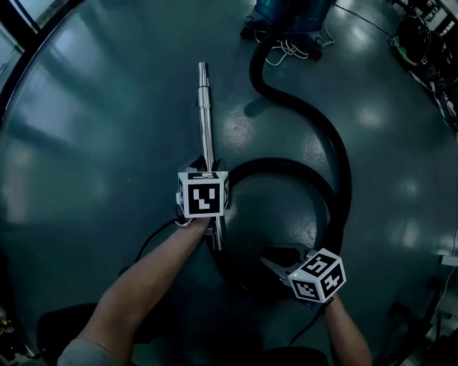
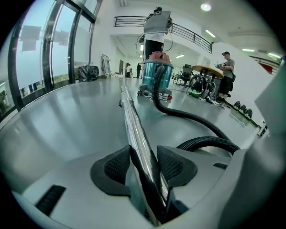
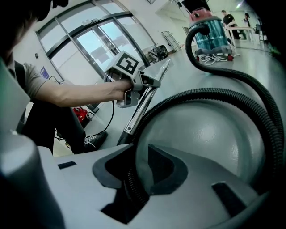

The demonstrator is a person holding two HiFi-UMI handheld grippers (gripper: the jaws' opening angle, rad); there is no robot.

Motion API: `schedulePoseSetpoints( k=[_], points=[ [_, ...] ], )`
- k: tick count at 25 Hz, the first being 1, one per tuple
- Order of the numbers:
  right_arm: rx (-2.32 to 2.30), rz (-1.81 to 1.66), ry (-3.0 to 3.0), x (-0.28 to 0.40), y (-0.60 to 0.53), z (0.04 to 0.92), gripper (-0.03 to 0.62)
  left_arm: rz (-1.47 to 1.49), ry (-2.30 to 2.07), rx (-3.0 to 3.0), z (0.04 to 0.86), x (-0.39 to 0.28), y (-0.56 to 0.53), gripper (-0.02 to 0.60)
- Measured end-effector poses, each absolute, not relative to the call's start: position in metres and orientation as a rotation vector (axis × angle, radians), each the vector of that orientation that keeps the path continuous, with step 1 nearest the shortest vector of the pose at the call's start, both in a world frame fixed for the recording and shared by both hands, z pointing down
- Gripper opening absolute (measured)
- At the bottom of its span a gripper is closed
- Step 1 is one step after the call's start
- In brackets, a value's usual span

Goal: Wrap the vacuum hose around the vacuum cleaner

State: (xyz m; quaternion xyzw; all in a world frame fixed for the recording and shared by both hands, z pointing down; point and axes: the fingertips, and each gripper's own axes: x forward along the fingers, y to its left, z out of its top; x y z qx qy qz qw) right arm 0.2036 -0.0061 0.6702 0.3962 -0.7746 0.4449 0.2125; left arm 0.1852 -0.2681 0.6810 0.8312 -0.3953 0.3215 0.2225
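Status: judged early; no turn of the hose (image 1: pixel 340 166) is laid round the vacuum cleaner (image 1: pixel 288 13) yet.
Vacuum cleaner: stood upright at the far edge of the floor (image 1: pixel 107 143) in the head view, well apart from both grippers; a white cable (image 1: pixel 290 50) is bunched at its base.
Hose: joined to the cleaner, run in an S-bend across the floor, then curled into a loop close to the grippers.
Wand: the metal wand (image 1: pixel 206 114) is pointed roughly towards the cleaner.
Left gripper: the left gripper (image 2: pixel 144 163) is closed on the wand at a fairly wide setting; the tube is seen between both pads, which appear to press on it.
Right gripper: the right gripper (image 3: pixel 138 167) is closed narrow on the ribbed hose at the near side of the loop.
Done: wand and hose are both taken in hand, nothing more.
Remaining: the wand end and slack are to be carried to the cleaner, and the whole run coiled round its body.
Risk: the stiff loop is judged likely to spring open if released early.
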Motion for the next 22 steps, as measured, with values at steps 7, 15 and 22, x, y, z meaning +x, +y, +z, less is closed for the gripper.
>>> schedulePoseSetpoints(
  k=[7,15,22],
  points=[
    [1.17,1.193,-2.148,0.21,-0.014,0.663,0.104,0.833,-1.006,2.487,0.642,0.222,-0.24,0.198],
    [1.263,1.175,-2.085,0.248,0.011,0.654,0.104,0.832,-0.858,2.686,0.617,0.28,-0.223,0.199],
    [1.439,1.116,-1.895,0.298,0.041,0.652,0.104,1.075,-0.605,2.723,0.66,0.334,-0.217,0.201]
  ],
)
